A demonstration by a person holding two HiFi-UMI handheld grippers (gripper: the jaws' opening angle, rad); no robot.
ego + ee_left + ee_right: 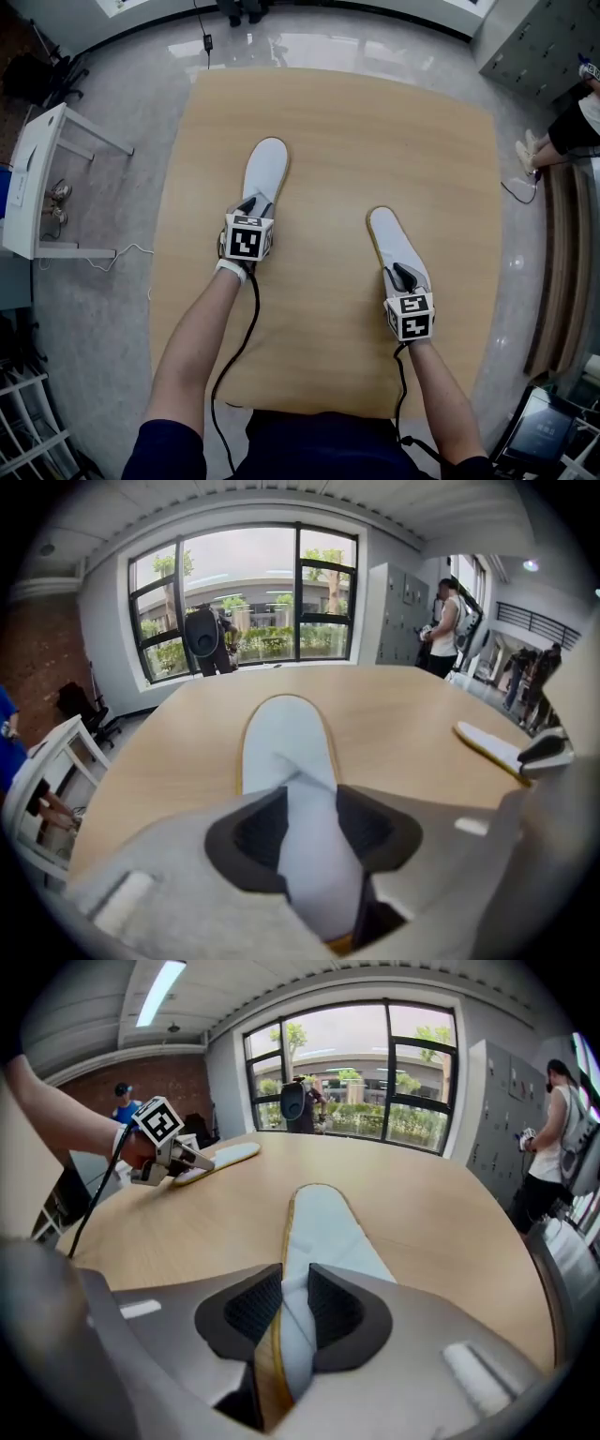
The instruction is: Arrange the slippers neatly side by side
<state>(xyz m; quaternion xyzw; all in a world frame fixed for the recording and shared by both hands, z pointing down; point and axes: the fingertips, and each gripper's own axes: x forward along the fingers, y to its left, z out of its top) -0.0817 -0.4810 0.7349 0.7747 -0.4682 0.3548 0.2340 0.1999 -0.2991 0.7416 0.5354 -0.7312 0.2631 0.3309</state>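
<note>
pale wood makes up the table (pixel 337 131) in the head view, and two white slippers lie on it well apart, toes away from the person. the left slipper (pixel 265 169) lies farther up the table than the right slipper (pixel 394 246). the left gripper (pixel 251 208) sits at the near end of the left slipper, and the right gripper (pixel 405 278) sits at the near end of the right slipper. both grippers point steeply down, with bare forearms behind them. a white side table (pixel 37 178) stands on the grey floor at the left.

in the left gripper view, the left gripper's (pixel 309 836) dark pads (pixel 258 832) stand fairly wide, with a bulging fold of the left slipper's (pixel 286 747) white upper filling the gap and touching both of them. the yellow-edged sole runs ahead along the wood. the right slipper (pixel 492 747) lies far to the right with the right gripper (pixel 544 752) on it.

in the right gripper view, the right gripper's (pixel 292 1312) pads (pixel 253 1312) are drawn close and pinch the near edge of the right slipper (pixel 323 1232), white cloth and yellow rim squeezed between them. the left gripper (pixel 173 1152) shows at the far left, set on the left slipper (pixel 225 1157). a person stands by grey lockers (pixel 487 1119) at the right.
</note>
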